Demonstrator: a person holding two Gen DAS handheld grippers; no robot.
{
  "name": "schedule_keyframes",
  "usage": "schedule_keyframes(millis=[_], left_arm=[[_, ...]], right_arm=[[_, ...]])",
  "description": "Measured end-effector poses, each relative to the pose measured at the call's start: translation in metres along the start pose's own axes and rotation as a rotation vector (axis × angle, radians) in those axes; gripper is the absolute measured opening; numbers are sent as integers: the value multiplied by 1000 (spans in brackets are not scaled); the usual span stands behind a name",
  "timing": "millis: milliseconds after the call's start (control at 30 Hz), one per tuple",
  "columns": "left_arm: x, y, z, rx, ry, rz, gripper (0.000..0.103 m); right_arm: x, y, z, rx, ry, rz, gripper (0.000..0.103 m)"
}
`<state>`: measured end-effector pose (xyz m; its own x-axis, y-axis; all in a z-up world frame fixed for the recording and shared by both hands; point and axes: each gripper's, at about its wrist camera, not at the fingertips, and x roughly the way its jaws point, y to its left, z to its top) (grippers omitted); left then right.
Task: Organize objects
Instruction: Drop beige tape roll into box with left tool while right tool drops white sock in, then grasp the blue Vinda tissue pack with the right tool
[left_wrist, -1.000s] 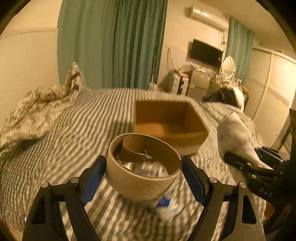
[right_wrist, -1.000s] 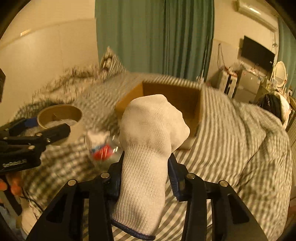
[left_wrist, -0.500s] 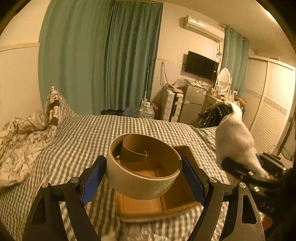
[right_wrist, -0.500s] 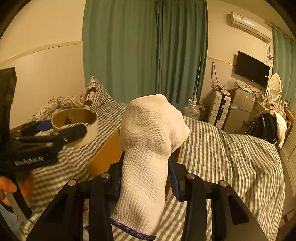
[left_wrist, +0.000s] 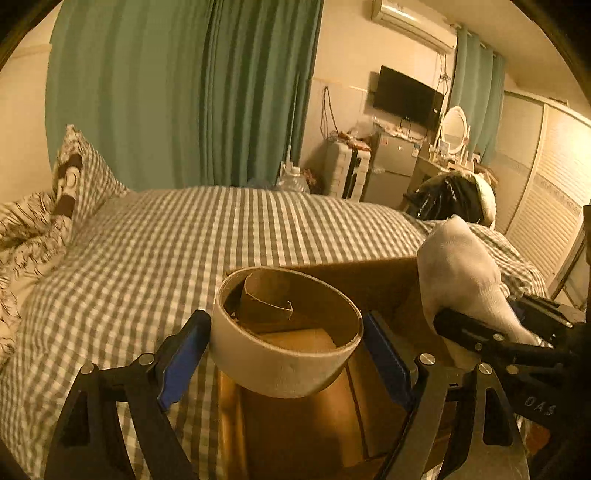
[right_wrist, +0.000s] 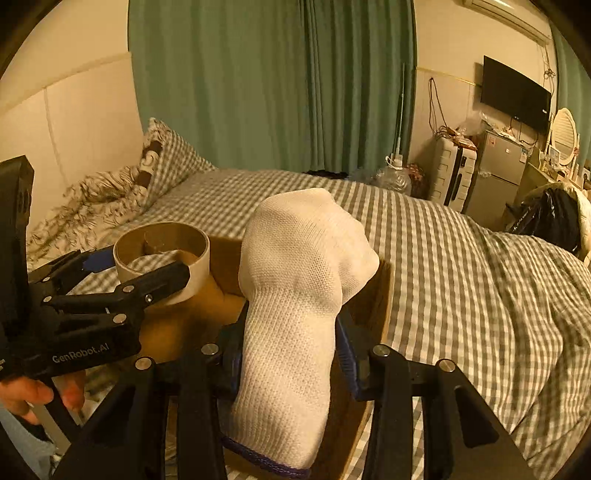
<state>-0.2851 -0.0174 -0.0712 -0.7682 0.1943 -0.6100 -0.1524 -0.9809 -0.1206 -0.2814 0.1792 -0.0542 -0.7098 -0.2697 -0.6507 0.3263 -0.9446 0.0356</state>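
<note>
The left gripper (left_wrist: 286, 345) holds a wide ring of beige cardboard, an almost used-up tape roll (left_wrist: 286, 334), between its blue-padded jaws; the left pad touches the ring's wall, while at the right pad I cannot tell if there is contact, so the grasp looks loose. The ring is in the air, and directly under and ahead of these jaws stands an open brown cardboard box (left_wrist: 303, 417) on the bed with the grey-and-white checked cover (left_wrist: 166, 240). Inside the ring a curled strip of brown cardboard stands up. The right gripper (right_wrist: 288, 354) has a white knitted sock with a dark blue cuff edge (right_wrist: 299, 295) standing upright between its jaws; these jaws have just been opening a little, and the sock is between them with its sides against the pads. The toe part of the sock bulges above the jaws, and the cuff hangs down below them. Beneath and in front of the right jaws is the same brown box, so both things are above its opening. In the right wrist view the left gripper with its ring is to the left of the sock, near it but apart, and a person's hand (right_wrist: 33, 395) grips its handle at the lower left. Far behind the jaws hang long green curtains (right_wrist: 273, 81), and a crumpled patterned blanket (left_wrist: 26, 236) lies at the far left of the bed.
</note>
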Motion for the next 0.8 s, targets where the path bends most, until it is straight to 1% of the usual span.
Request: schedule_keyframes(millis=[33,67,100,133,167,200,233,333,400,600,733,800], left_arm=[[1,-1,-1,6,3,2,87],[0,-3,-2,15,4,3,88],[-3,-6,-2,33,6,5,91],[-6,-9,-1,46,7,10,98],[-11,-12,-1,57,5,18,102],[-19,-16,0,68,-5,24,103],[-26,-20,1,75,-12,23,103],[-55,-27,4,75,-22,7,103],[-82,-31,5,68,-36,-5,103],[-165,-27,6,47,-93,21,103],[-212,-19,-7,30,-118,55,103],[-229,-13,-18,28,-131,71,103]], right_arm=[[3,-3,-1,8,-5,-5,57],[2,-5,-2,21,-15,-9,65],[-1,-9,-3,37,-29,-12,77],[-7,-11,-2,51,-50,-12,80],[-15,-13,0,58,-69,-10,81],[-26,-14,2,60,-90,-13,83],[-36,-15,5,60,-103,-17,86],[-69,-11,10,55,-133,-35,87],[-91,-7,9,47,-145,-46,87],[-166,18,-2,-29,-182,-80,88],[-214,38,-17,-69,-214,-80,90],[-229,45,-23,-75,-225,-77,90]])
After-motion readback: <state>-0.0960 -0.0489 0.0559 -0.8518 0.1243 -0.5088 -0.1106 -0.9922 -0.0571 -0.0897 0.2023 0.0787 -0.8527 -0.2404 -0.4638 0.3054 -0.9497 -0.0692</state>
